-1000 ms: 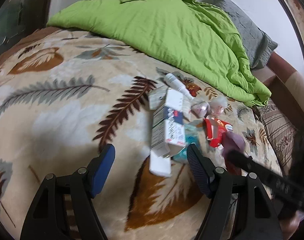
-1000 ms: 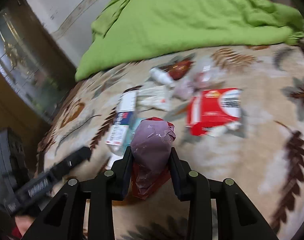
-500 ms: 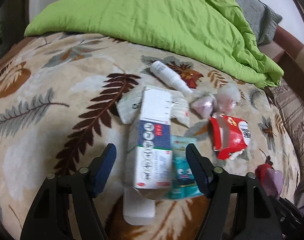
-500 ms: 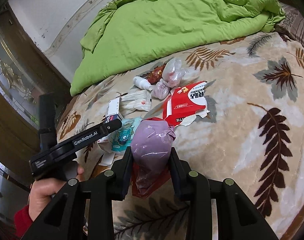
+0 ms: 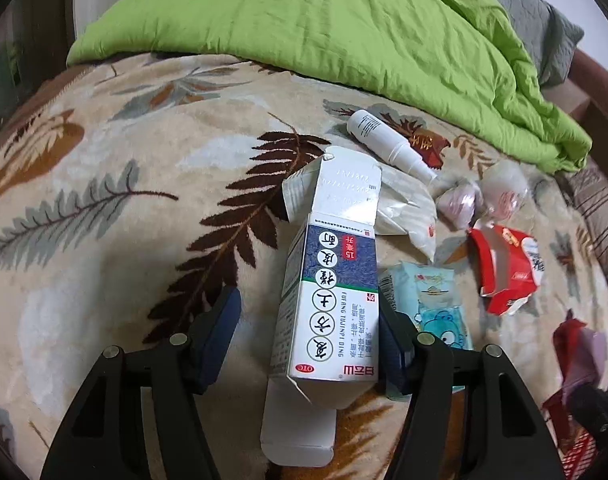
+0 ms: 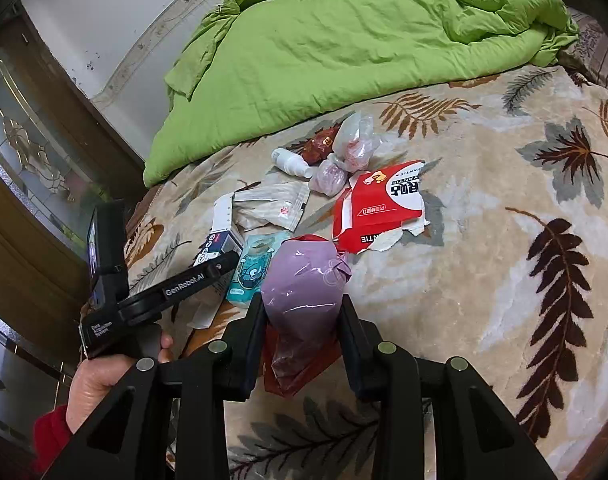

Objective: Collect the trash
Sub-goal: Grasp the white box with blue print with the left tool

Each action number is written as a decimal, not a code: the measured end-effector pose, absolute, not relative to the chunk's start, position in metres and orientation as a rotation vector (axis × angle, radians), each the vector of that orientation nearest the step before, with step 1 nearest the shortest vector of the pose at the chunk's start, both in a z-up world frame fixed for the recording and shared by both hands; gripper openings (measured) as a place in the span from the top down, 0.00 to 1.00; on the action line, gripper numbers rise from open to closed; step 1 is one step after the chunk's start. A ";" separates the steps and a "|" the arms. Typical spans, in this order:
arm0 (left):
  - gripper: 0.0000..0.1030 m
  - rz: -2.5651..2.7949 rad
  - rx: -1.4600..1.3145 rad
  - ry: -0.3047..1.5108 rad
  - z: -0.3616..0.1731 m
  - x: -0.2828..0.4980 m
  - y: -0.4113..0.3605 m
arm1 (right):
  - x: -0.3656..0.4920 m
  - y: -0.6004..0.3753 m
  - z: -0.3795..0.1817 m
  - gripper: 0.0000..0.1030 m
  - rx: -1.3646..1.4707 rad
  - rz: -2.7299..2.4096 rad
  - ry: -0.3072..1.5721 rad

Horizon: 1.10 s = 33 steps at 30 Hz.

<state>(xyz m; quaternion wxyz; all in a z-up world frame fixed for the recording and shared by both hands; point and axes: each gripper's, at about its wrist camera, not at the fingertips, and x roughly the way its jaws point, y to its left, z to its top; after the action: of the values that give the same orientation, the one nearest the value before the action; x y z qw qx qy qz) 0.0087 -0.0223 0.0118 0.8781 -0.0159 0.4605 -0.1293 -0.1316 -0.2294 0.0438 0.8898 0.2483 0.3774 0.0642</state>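
Leaf-print blanket [image 5: 104, 208], left gripper [image 5: 307, 332] now straddling medicine box [image 5: 331, 300], jaws spread

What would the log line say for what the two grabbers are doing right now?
left gripper: open, straddling medicine box | right gripper: shut on purple bag | bed blanket: more trash left

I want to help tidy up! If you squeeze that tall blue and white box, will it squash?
Probably it will squash a bit. The blue and white box looks like thin card, and its end flaps hang open, so it is likely empty and light. It lies flat between the open left gripper fingers, so it should not roll, though its smooth sides might slip.
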 end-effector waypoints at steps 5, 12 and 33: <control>0.39 -0.266 -0.003 0.956 0.008 0.009 -0.023 | -0.131 -0.229 0.044 0.64 0.506 0.133 0.791; 0.38 -0.268 0.006 0.960 0.005 0.011 -0.023 | -0.131 -0.224 0.044 0.64 0.470 0.113 0.804; 0.66 -0.278 -0.026 0.799 0.040 -0.025 -0.003 | -0.127 -0.211 0.050 0.64 0.387 0.075 0.769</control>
<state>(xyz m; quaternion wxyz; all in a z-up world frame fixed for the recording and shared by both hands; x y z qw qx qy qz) -0.0247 -0.0032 0.0402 0.9119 -0.0126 0.3875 -0.1349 -0.1270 -0.2109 0.0498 0.9082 0.1874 0.3725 0.0362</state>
